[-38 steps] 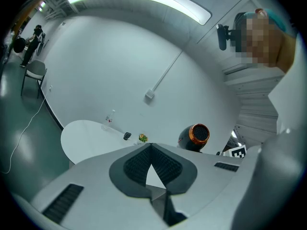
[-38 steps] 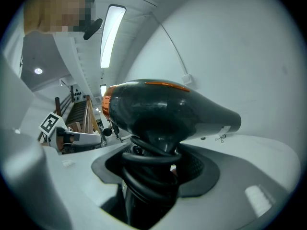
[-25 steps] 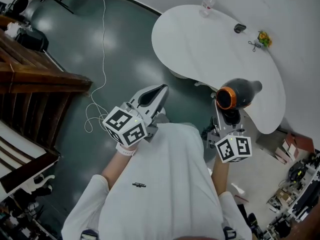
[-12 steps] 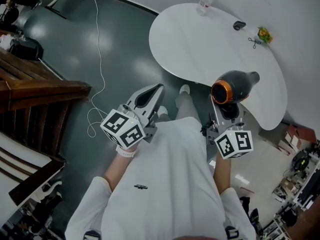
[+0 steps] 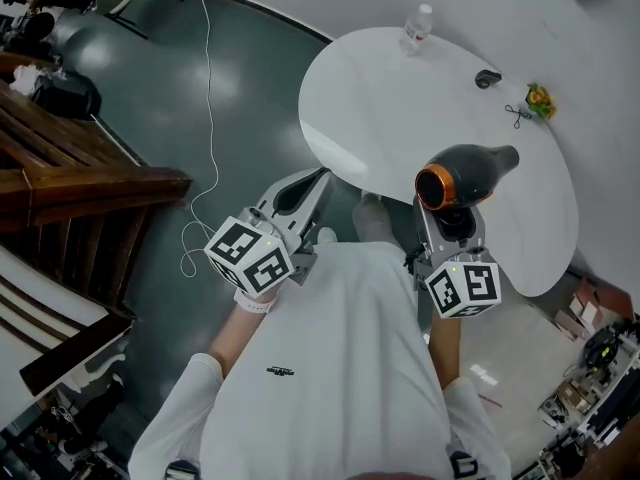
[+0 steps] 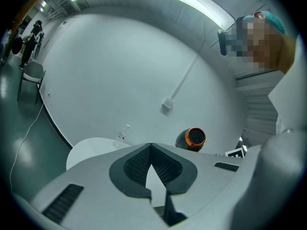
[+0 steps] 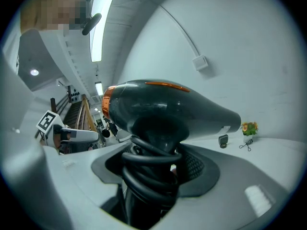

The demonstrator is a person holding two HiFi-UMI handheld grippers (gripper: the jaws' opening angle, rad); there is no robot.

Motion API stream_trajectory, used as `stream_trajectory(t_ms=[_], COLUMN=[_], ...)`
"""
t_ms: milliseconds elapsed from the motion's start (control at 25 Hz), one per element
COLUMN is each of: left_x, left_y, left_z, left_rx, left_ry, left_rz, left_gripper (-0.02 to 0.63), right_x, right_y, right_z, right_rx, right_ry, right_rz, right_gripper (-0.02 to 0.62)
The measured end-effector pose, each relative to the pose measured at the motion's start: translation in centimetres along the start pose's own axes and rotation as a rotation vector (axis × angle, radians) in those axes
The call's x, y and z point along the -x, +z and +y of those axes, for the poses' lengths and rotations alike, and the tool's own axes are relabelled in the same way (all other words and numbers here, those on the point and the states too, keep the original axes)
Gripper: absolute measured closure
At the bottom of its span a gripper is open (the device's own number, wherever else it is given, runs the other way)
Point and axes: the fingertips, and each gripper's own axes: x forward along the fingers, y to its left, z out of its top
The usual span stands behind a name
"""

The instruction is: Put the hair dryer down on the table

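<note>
Holding the hair dryer [image 5: 462,173] by its handle, the right gripper [image 5: 447,226] has its jaws pressed closed on the handle, where the black cord [image 7: 151,169] is wound around it in several loops. The dryer hangs in the air above the near edge of the table [image 5: 390,98] and does not touch the white top. I judge that it is a stiff plastic thing, not very heavy, but with most of its weight in the body above the grip, so it may want to tip when it is lowered. The smooth, shiny shell looks slippery, so the handle is the better place to hold it. The cord loops give some grip there, although they could slide a little under the pads. The body is dark and glossy, with a bright orange ring around the meshed rear opening and a narrowing nozzle that points along the table, toward its right end. The left gripper [image 5: 300,190] is off the near edge of the table, above the floor; its jaw tips meet and there is nothing between them
</note>
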Motion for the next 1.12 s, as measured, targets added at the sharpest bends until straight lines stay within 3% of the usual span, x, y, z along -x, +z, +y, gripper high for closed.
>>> stream_trajectory(t_ms=[320, 600, 840, 1120], left_x=[-5.8, -10.4, -11.9, -12.7], left_y=[3.0, 3.4, 2.3, 2.9], left_z=[-0.1, -0.8, -0.5, 0.8], left_rx=[-0.036, -0.056, -0.026, -0.020], left_ry=[0.040, 0.072, 0.117, 0.151], left_rz=[-0.031, -0.042, -0.032, -0.038], left_gripper=[0.597, 0.597, 0.597, 0.597], right_x=[-3.8, -6.8, -9.1, -12.2], right_y=[2.1, 4.4, 5.2, 3.6], right_z=[-4.4, -7.6, -8.9, -9.6], right_rx=[0.042, 0.093, 0.201, 0.232], right_ry=[0.060, 0.123, 0.130, 0.129], right_rz=[0.021, 0.027, 0.054, 0.092], right_gripper=[0.301, 0.301, 0.301, 0.301])
